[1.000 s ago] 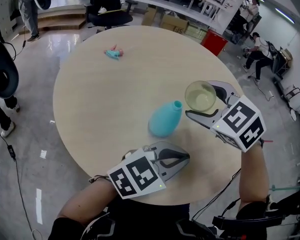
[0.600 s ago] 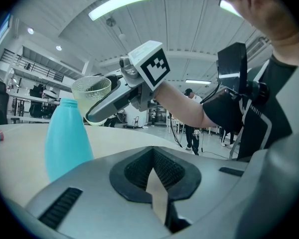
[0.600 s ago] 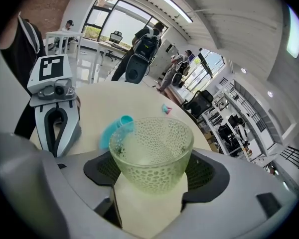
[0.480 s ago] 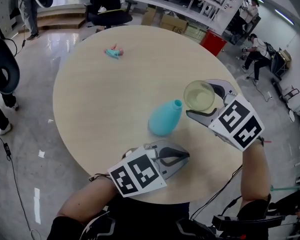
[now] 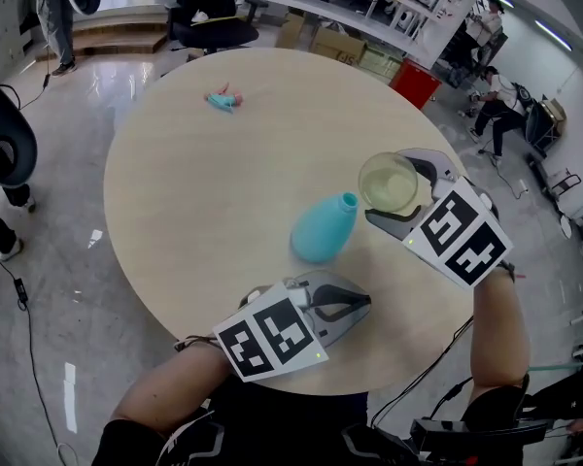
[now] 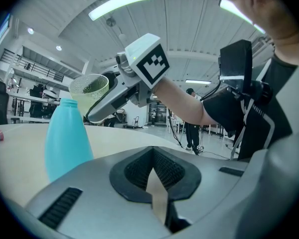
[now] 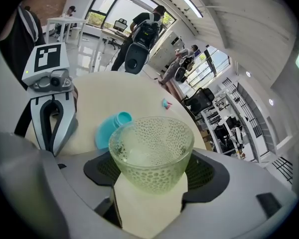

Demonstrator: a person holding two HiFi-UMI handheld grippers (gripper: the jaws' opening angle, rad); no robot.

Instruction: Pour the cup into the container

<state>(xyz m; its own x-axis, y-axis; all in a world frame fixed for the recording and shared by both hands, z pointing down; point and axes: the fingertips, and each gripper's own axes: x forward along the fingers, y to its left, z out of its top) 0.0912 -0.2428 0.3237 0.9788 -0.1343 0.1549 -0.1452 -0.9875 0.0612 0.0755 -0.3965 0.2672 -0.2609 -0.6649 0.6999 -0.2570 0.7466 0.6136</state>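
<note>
Resting on the round table near its close edge, the left claw has its two jaws brought together with nothing between them; its own view shows the dark pads meeting at the tips over bare tabletop. Far beyond this claw and off to its left, near the table's far side, lies a small pink and teal thing, too small to make out.

Just ahead of the left claw and slightly to its left stands a turquoise bottle, upright on the table, round-bodied with a narrow open neck. The claw and the bottle do not touch.

Right of the bottle, the right claw is clamped on a green dimpled glass cup, one jaw on each side of its wall. The cup is off the table, raised above the level of the bottle's mouth and just beside it, with its rim leaning a little toward the bottle. In the right gripper view the bottle sits beyond the cup and to the left of the jaws. I cannot tell what the cup holds.
</note>
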